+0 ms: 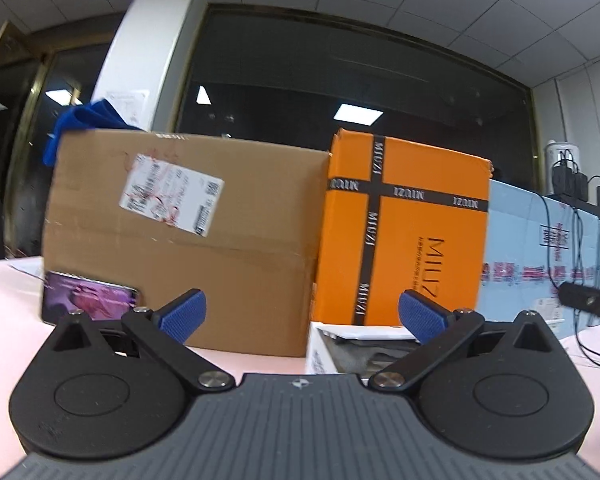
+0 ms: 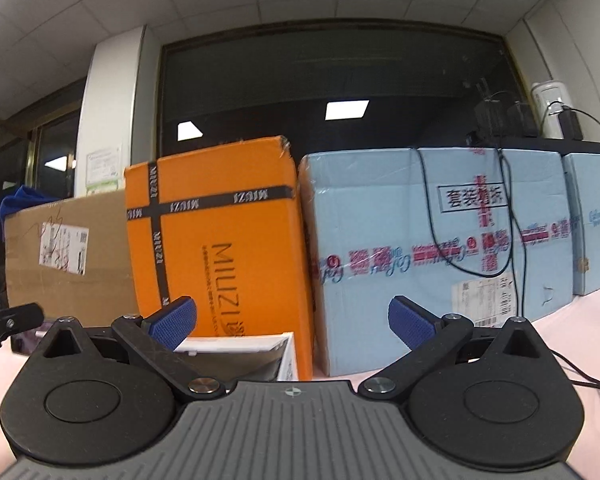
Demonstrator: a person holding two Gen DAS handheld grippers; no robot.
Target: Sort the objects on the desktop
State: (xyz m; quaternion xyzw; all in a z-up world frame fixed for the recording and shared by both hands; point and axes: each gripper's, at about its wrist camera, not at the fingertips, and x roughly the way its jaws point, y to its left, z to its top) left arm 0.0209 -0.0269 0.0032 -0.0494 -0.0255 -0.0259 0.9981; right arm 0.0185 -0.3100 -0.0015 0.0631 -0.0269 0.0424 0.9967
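White card forms the small open-topped box that stands on the pink table, just in front of the orange MIUZI box; what lies in its grey inside is too blurred to tell. In the right wrist view the same white box sits low between the camera and the orange carton.

Both tools hang above the table near it. The left gripper has its blue-padded fingers spread wide apart with nothing between them, and its right finger overlaps the white box's rim in the view. The right gripper is likewise spread wide and empty, its left pad in front of the white box's near corner.

Leaning against the brown cardboard carton at the left is a phone with its screen lit, standing on its long edge on the table. The brown carton carries a white shipping label with red scribbles, and blue cloth shows over its top. To the right of the orange box stands a pale blue carton with red printed tape, and black cables hang down its front. A second pale blue carton stands just beside it.
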